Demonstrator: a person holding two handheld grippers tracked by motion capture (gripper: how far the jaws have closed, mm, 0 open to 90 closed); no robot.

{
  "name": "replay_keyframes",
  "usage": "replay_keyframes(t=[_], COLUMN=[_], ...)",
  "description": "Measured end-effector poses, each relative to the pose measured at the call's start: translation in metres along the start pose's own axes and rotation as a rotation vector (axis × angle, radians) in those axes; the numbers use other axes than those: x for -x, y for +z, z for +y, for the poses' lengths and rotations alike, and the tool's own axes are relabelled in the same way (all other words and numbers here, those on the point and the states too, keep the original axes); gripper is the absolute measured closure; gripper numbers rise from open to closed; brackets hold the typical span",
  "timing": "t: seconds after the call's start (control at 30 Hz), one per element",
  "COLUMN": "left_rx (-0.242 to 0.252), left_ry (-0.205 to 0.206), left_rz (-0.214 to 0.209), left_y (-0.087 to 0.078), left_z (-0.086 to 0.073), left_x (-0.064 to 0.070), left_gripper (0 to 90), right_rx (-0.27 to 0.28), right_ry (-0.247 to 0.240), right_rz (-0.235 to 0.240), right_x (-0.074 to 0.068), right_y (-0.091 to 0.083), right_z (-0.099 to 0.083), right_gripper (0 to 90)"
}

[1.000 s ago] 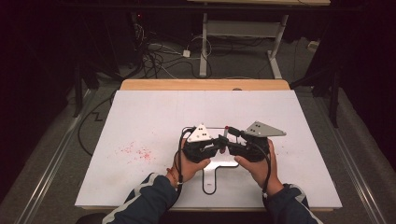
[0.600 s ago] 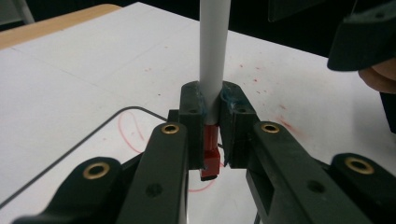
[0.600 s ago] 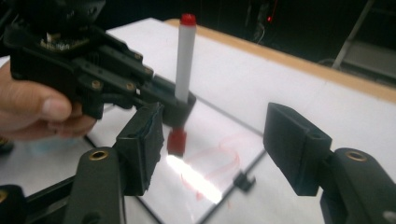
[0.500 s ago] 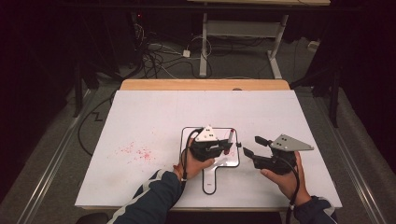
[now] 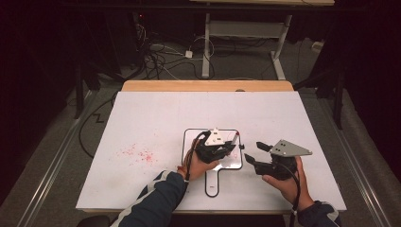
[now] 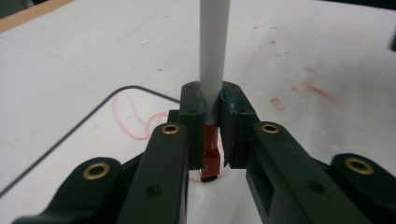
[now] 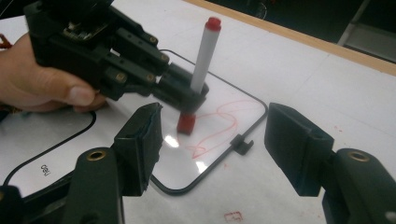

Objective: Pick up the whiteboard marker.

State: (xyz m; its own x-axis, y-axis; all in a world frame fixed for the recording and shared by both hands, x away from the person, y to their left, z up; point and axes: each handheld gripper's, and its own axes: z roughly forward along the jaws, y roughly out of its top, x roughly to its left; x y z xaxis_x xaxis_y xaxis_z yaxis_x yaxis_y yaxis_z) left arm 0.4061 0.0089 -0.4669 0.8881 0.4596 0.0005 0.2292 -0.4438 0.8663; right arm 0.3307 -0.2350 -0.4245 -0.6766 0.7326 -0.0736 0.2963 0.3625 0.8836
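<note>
The right gripper [image 5: 251, 158] is held low at the near right of the white surface [image 5: 142, 113], just off the right edge of the small whiteboard [image 5: 234, 163]; its jaws are spread wide with nothing between them. Just beyond, over the board, the left gripper [image 5: 231, 146] is seen with its jaws clamped on a marker [image 7: 201, 56]. The marker is a slim white barrel with a red end cap at the top and a red collar below the jaws, and it is held nearly upright, tilted slightly, with its dark tip set down on the board. Looping red lines [image 7: 219, 126] are drawn on the glossy board beside the tip. The board is white with a thin black rounded border and a short handle pointing toward the person. Farther left on the surface, faint red specks [image 5: 139, 153] are scattered, and a wooden strip [image 5: 208, 85] is seen along the far edge.
</note>
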Motion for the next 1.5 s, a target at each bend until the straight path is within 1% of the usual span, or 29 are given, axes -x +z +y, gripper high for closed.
replay_keyframes(t=[0.03, 0.07, 0.1, 0.13, 0.17, 0.3, 0.33, 0.37, 0.4, 0.43, 0.47, 0.5, 0.57, 0.63, 0.7, 0.73, 0.77, 0.8, 0.83, 1.03, 1.1, 1.17, 1.2, 1.23, 1.3, 1.33, 1.37, 1.43, 1.5], left_rx=[0.0, 0.002, 0.001, 0.001, 0.005, 0.005, 0.002, 0.002, -0.003, -0.008, -0.011, -0.016, -0.023, -0.021, -0.023, -0.023, -0.019, -0.016, -0.015, -0.016, -0.012, -0.013, -0.009, -0.016, -0.028, -0.028, -0.035, -0.036, -0.04], left_ry=[0.0, -0.023, -0.05, -0.05, -0.06, -0.042, -0.039, -0.039, -0.025, -0.007, -0.005, -0.001, -0.001, -0.03, -0.05, -0.05, -0.072, -0.08, -0.079, -0.046, -0.042, -0.044, -0.052, -0.051, -0.04, -0.04, -0.03, -0.028, -0.017], left_rz=[0.0, -0.007, -0.025, -0.025, -0.056, -0.094, -0.095, -0.095, -0.097, -0.087, -0.084, -0.066, -0.035, -0.026, -0.014, -0.014, -0.017, -0.019, -0.02, -0.072, -0.076, -0.078, -0.082, -0.086, -0.088, -0.088, -0.09, -0.093, -0.093], left_y=[0.0, -0.001, -0.003, -0.003, -0.004, -0.001, 0.001, 0.001, 0.003, 0.005, 0.005, 0.005, 0.001, -0.004, -0.009, -0.009, -0.011, -0.011, -0.009, 0.004, 0.007, 0.008, 0.01, 0.012, 0.015, 0.015, 0.017, 0.02, 0.022], left_z=[0.0, -0.001, -0.002, -0.002, -0.004, -0.002, -0.001, -0.001, 0.0, 0.003, 0.003, 0.004, 0.003, -0.001, -0.004, -0.004, -0.006, -0.006, -0.005, 0.002, 0.003, 0.004, 0.004, 0.006, 0.009, 0.009, 0.011, 0.013, 0.015], left_x=[0.0, -0.003, -0.005, -0.005, -0.002, 0.012, 0.015, 0.015, 0.018, 0.021, 0.02, 0.019, 0.013, 0.002, -0.007, -0.007, -0.013, -0.013, -0.012, 0.005, 0.008, 0.008, 0.008, 0.008, 0.009, 0.009, 0.01, 0.011, 0.011], left_gripper=[78.9, 78.9, 79.0, 78.9, 78.9, 79.0, 79.0, 79.0, 79.0, 79.0, 79.0, 79.0, 79.0, 79.0, 79.0, 79.0, 79.0, 79.0, 79.0, 79.0, 79.0, 79.0, 79.0, 79.0, 79.0, 78.9, 79.0, 78.9, 78.9], right_rx=[-0.004, -0.004, -0.008, -0.008, -0.01, -0.01, -0.011, -0.01, -0.008, -0.007, -0.006, -0.006, -0.007, -0.009, -0.008, -0.007, -0.006, -0.004, -0.003, 0.005, 0.003, -0.001, -0.002, -0.004, 0.0, 0.001, 0.001, 0.004, -0.005], right_ry=[-0.005, -0.005, -0.01, -0.01, -0.009, -0.009, -0.009, -0.005, -0.007, -0.006, -0.008, -0.006, -0.007, -0.007, -0.007, -0.005, -0.002, -0.002, -0.002, 0.002, 0.002, 0.004, 0.0, 0.001, -0.011, -0.013, -0.015, -0.014, -0.023], right_rz=[0.0, 0.0, -0.002, -0.002, -0.001, -0.006, -0.009, -0.01, -0.008, -0.01, -0.008, -0.006, -0.005, -0.003, -0.006, -0.007, -0.01, -0.011, -0.013, -0.02, -0.02, -0.02, -0.02, -0.024, -0.025, -0.027, -0.028, -0.025, -0.026], right_x=[0.0, 0.0, -0.001, -0.001, -0.001, 0.0, 0.001, 0.001, 0.001, 0.001, 0.001, 0.001, 0.002, 0.002, 0.003, 0.004, 0.004, 0.005, 0.005, 0.007, 0.007, 0.008, 0.008, 0.008, 0.009, 0.009, 0.008, 0.008, 0.007], right_y=[0.0, 0.0, 0.002, 0.002, 0.002, 0.002, 0.002, 0.002, 0.002, 0.002, 0.002, 0.002, 0.003, 0.003, 0.002, 0.001, 0.001, 0.001, 0.001, 0.0, 0.0, 0.0, 0.0, 0.0, 0.0, -0.001, -0.001, -0.001, 0.0], right_z=[0.0, 0.0, 0.0, 0.0, -0.001, 0.0, 0.0, 0.0, 0.0, 0.0, 0.0, 0.0, 0.0, -0.001, -0.001, -0.001, -0.001, 0.0, 0.0, 0.001, 0.001, 0.0, 0.0, 0.0, 0.001, 0.001, 0.002, 0.002, 0.001], right_gripper=[37.5, 37.5, 37.5, 37.5, 37.4, 37.5, 37.4, 37.4, 37.4, 37.4, 37.3, 37.4, 37.3, 37.3, 37.3, 37.3, 37.3, 37.3, 37.3, 37.3, 37.3, 37.3, 37.3, 37.3, 37.3, 37.3, 37.3, 37.3, 37.3])
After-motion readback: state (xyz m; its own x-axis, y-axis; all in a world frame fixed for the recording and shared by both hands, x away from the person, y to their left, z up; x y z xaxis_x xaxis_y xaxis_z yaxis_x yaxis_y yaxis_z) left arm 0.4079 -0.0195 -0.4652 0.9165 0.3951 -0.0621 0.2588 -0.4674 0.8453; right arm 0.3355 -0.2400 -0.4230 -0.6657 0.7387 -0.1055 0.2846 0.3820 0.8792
